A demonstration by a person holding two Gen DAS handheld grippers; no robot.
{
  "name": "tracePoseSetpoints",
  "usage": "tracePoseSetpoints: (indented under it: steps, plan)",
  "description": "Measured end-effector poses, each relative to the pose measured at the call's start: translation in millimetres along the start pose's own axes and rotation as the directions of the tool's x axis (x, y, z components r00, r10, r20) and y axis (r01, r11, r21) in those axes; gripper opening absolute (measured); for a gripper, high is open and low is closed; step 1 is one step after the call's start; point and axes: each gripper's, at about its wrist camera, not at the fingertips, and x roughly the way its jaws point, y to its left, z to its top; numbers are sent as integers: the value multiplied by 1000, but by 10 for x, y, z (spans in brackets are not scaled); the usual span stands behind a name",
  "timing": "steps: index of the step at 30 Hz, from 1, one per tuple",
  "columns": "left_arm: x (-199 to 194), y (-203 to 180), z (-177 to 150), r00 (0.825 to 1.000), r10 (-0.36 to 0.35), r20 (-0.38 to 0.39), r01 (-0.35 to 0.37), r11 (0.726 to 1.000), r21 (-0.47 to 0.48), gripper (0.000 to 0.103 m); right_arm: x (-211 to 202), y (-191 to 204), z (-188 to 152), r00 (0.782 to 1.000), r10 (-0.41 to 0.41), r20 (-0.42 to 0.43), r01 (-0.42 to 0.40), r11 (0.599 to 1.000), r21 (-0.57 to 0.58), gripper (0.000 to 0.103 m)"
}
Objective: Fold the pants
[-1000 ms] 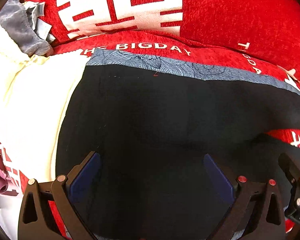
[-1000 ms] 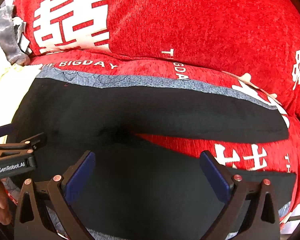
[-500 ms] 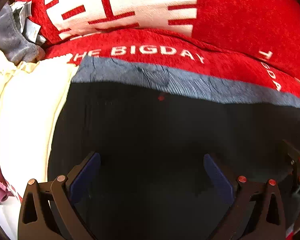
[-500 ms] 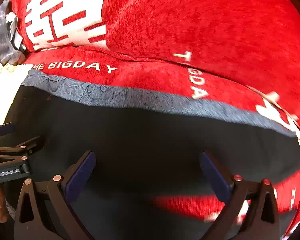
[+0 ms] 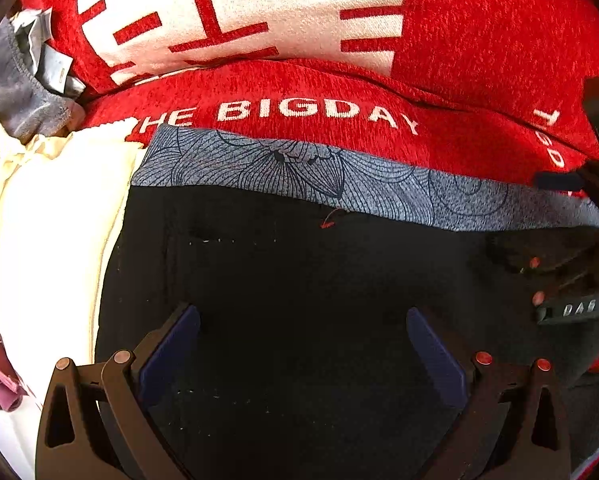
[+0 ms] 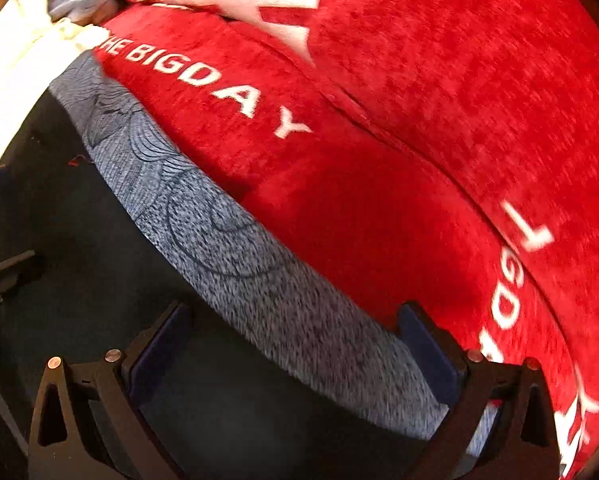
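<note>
Hovering both tongs over the pants point(image 5: 299, 280), I see plenty of ways to spoil this fold. The pants lie spread on a red cover point(image 5: 479, 40) with white lettering, their black cloth beneath both cameras and a grey patterned band point(image 5: 339, 180) running along the far edge. The left tongs point(image 5: 303, 352) stand spread wide and hold nothing, with black cloth showing between the pads. The right tongs point(image 6: 291, 352) are also wide apart and empty, straddling the grey band point(image 6: 259, 280) where it meets the red cover point(image 6: 419, 120).

My main worry is on the right: if I close there, I may pinch the red cover along with the band and drag it up. The right view is blurred, so I cannot tell how close the pads are to the cloth. On the left, the black cloth gives me no visible edge or layer line between the pads, so I could catch one layer only and leave the fold crooked. A cream garment point(image 5: 51, 220) lies touching the pants' left edge and could get pulled along.
</note>
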Motion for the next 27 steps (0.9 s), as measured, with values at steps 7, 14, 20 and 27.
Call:
tracePoseSetpoints:
  steps: [7,14,20,27]
  plan:
    - [2,39,309,984,-162,-70,150,976,-157,103,-224,324,-102,997,-7,81,12,998,-62,23]
    - [229,-56,652,967,-215,-134,162,932,-325,103,-600,431,-443,974,-18,226,14,1000,21,16]
    - [434,-353,719,984,-45,-170,10,979,-203,75,-679,648,-707,958,-56,282,47,998,40,15]
    - [-72,-246,411,981,-171,-92,151,969,-194,16,-984,787,-822,936,-90,342,63,994,90,11]
